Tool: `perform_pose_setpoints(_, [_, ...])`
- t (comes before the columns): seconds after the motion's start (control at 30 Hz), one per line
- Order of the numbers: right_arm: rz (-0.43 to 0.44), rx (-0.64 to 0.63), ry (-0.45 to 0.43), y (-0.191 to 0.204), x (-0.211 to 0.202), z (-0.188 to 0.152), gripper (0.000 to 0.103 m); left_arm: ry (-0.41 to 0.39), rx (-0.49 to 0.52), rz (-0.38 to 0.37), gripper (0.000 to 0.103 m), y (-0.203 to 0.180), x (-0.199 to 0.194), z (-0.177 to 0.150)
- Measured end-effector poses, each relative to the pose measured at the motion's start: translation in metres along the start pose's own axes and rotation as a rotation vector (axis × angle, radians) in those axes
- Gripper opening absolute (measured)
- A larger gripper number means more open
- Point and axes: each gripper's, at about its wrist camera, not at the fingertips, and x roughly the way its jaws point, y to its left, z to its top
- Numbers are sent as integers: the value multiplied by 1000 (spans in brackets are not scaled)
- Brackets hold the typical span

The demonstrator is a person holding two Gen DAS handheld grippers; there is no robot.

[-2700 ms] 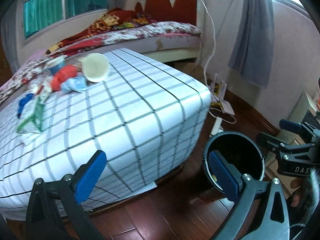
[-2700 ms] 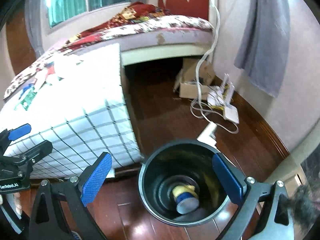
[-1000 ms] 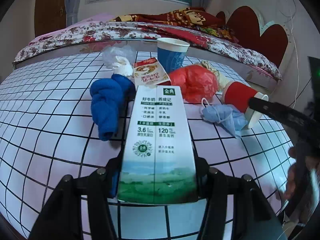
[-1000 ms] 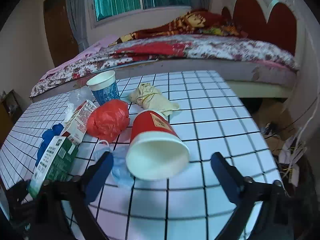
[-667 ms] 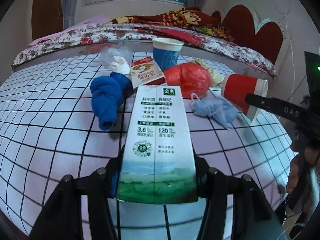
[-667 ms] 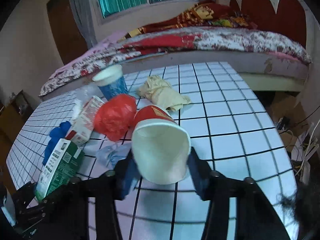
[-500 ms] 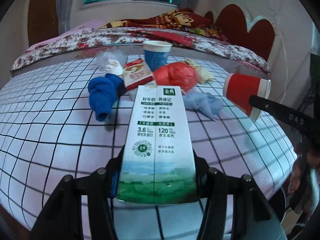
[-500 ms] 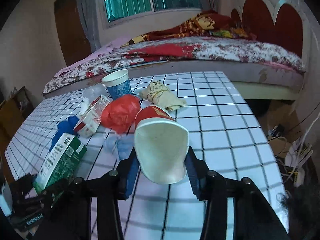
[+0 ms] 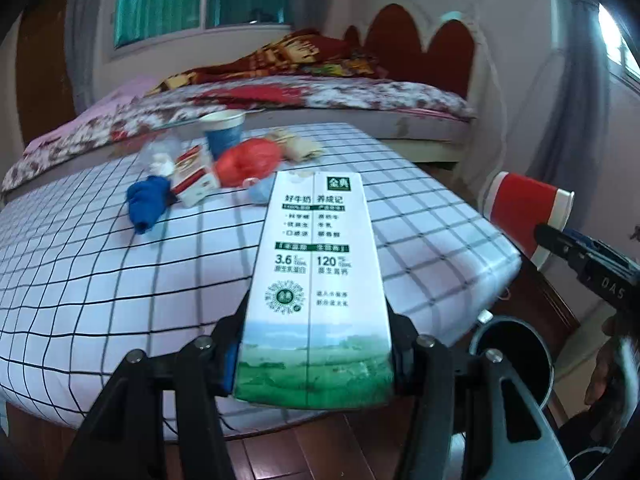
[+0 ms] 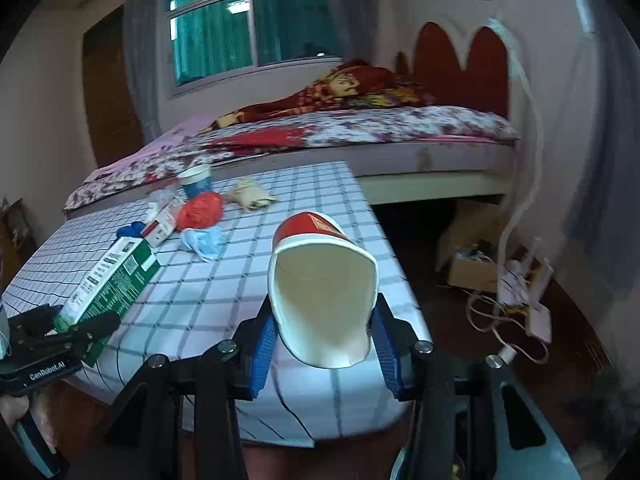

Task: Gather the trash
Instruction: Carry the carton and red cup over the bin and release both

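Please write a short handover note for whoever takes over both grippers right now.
Left gripper: jaws shut on the milk carton, held up off the table.
Right gripper: jaws shut on the red paper cup, squeezed, mouth toward the camera.
Black bin stands on the floor by the table corner.
On the checked table: blue cup, red bag, small carton, blue cloth, light blue mask, beige wrapper, clear plastic.
Left to do: drop both items in the bin, then collect the rest.
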Motion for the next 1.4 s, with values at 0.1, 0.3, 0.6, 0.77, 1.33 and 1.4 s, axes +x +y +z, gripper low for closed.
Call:
perform_pose_setpoints(0.1, [-36,25,4,-21,-14,-11,48,-5,33,-30,55,-20,-7,-3])
perform_pose_setpoints(0.3, [-111,69,48,-70,-34,-37,48,-7,123,-106,55,-70,-16,-8])
perform_pose_setpoints(0.6, [-181,100,94,-127,-62,-72,48,28,205,-189,55,-122,-8,-18])
perform_pose_setpoints(0.77, [-199,111,119,-144,-65,-85,48,65,260,-240,55,-151,2,-29])
perform_pose_setpoints(1.33, [-176,161,329,-188,-37,-151,49,334,394,-454,55,-229,78,-77])
perform_pose_setpoints(1.4, [-169,162,352,-190,-30,-156,51,366,394,-478,56,-234,87,-80])
